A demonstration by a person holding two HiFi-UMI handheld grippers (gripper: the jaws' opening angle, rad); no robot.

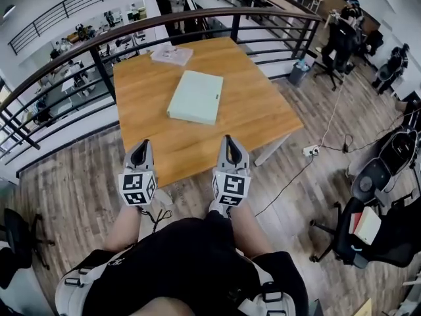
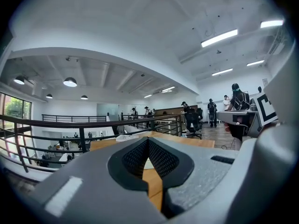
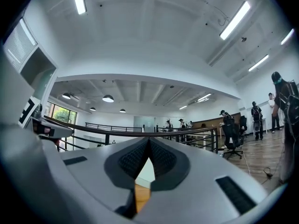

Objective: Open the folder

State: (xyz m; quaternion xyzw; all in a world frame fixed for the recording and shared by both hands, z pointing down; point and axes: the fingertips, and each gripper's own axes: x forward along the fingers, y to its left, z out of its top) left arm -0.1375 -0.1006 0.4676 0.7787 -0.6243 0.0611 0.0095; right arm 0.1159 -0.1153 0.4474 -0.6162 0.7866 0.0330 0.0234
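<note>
A pale green folder (image 1: 196, 97) lies shut and flat near the middle of the wooden table (image 1: 263, 110). My left gripper (image 1: 143, 145) hovers over the table's near edge, shut with nothing in it. My right gripper (image 1: 228, 140) is beside it, also shut and empty. Both point toward the folder and stand well short of it. In the left gripper view the jaw tips (image 2: 148, 140) meet, and a sliver of the folder (image 2: 147, 164) shows between the pads. In the right gripper view the jaw tips (image 3: 149, 140) meet too, with the folder (image 3: 146, 171) seen beyond them.
A stack of papers (image 1: 172, 54) lies at the table's far left corner. A black railing (image 1: 197, 20) curves behind the table. A cable and power strip (image 1: 309, 151) lie on the floor at the right, near office chairs (image 1: 355, 239). People stand in the background.
</note>
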